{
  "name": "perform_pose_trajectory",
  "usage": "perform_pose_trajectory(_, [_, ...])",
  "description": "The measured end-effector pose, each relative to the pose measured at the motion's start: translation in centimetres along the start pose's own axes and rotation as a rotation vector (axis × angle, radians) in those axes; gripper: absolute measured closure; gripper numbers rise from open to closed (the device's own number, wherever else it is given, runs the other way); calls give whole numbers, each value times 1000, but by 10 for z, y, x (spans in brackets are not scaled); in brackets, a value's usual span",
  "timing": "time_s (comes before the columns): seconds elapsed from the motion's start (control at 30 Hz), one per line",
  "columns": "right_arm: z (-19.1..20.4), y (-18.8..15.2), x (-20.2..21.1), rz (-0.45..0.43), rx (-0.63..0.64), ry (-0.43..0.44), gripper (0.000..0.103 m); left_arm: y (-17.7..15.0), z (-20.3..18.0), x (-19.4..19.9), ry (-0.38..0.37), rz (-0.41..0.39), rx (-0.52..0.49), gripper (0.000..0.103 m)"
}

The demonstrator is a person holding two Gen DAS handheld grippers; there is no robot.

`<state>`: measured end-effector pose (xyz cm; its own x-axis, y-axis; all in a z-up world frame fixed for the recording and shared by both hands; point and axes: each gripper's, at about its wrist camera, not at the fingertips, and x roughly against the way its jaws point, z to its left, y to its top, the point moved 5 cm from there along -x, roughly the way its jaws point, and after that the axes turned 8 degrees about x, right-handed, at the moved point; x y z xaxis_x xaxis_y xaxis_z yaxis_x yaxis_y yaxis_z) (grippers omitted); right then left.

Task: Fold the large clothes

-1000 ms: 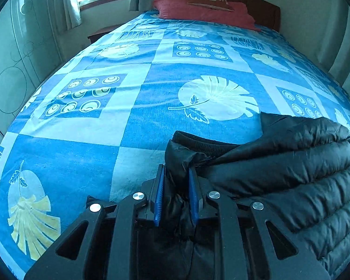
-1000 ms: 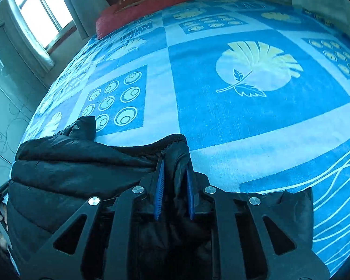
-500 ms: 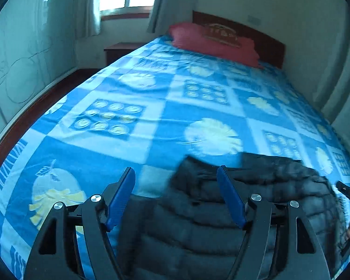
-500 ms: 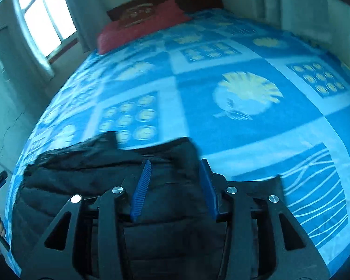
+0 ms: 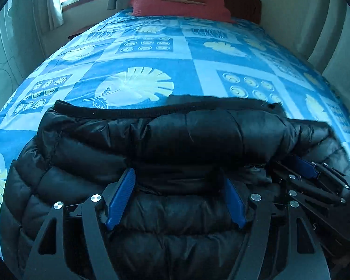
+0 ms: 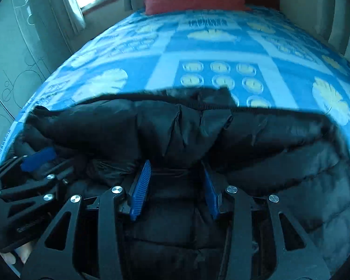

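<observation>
A black quilted puffer jacket (image 5: 198, 137) lies folded in a bundle on the near end of the bed; it also fills the right wrist view (image 6: 256, 140). My left gripper (image 5: 177, 182) is open, its blue pads spread over the jacket's near edge, holding nothing. My right gripper (image 6: 176, 170) is open too, low over the jacket. Each gripper shows in the other's view: the right one (image 5: 303, 172) at the jacket's right side, the left one (image 6: 35, 161) at its left side.
The bed (image 5: 198, 58) has a blue sheet with leaf and circle prints. A red pillow (image 5: 182, 7) lies by the wooden headboard. A window with curtains (image 5: 56, 2) is at the far left, a wardrobe (image 6: 16, 58) along the left wall.
Both grippers were shut on the jacket's edge one second ago. They have opened, let the jacket go, and now sit low over the folded bundle, close together.
</observation>
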<state>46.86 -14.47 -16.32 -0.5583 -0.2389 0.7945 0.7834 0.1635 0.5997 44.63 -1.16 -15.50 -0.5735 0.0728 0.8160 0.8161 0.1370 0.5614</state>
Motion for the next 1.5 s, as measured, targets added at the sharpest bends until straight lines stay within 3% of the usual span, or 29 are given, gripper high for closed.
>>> perform_pose_trajectory(0.2, [-18,-3,40,-49,-21,20,60,4,23,32,-42,5,37,32])
perform_pose_trajectory(0.33, [-50,-15,56,-59,-40,-58,59,4,61,56,44,-81,50,32])
perform_pose_trajectory(0.43, [-65,-31,36,-5,-79,-48,59,-4,81,39,58,-33,81,32])
perform_pose_trajectory(0.53, [-61,-33,33,-4,-53,-83,58,-8,79,29,80,-31,65,32])
perform_pose_trajectory(0.6, [-61,-33,42,-2,-41,-87,59,-8,77,39,90,-39,51,32])
perform_pose_trajectory(0.7, [-68,-45,73,-35,-55,-97,57,-16,85,70,46,-69,76,32])
perform_pose_trajectory(0.77, [-79,-56,78,-32,-67,-148,50,-27,99,78,68,-89,83,32])
perform_pose_trajectory(0.9, [-87,-66,63,-20,-94,-107,49,-40,106,58,76,-73,51,31])
perform_pose_trajectory(1.03, [-88,-70,97,-41,-120,-94,48,-43,109,87,56,-89,69,32])
perform_pose_trajectory(1.13, [-99,-93,139,-87,-155,-129,36,-62,131,118,69,-110,99,32])
perform_pose_trajectory(1.23, [-124,-136,177,-105,-267,-145,34,-91,164,143,69,-98,190,31])
perform_pose_trajectory(1.3, [-139,-168,195,-107,-350,-142,33,-115,184,160,82,-103,255,23])
perform_pose_trajectory(1.37, [-151,-205,209,-112,-455,-122,33,-137,202,174,91,-120,317,21])
perform_pose_trajectory(1.5, [-153,-243,209,-103,-561,-56,32,-182,221,180,6,-66,472,19])
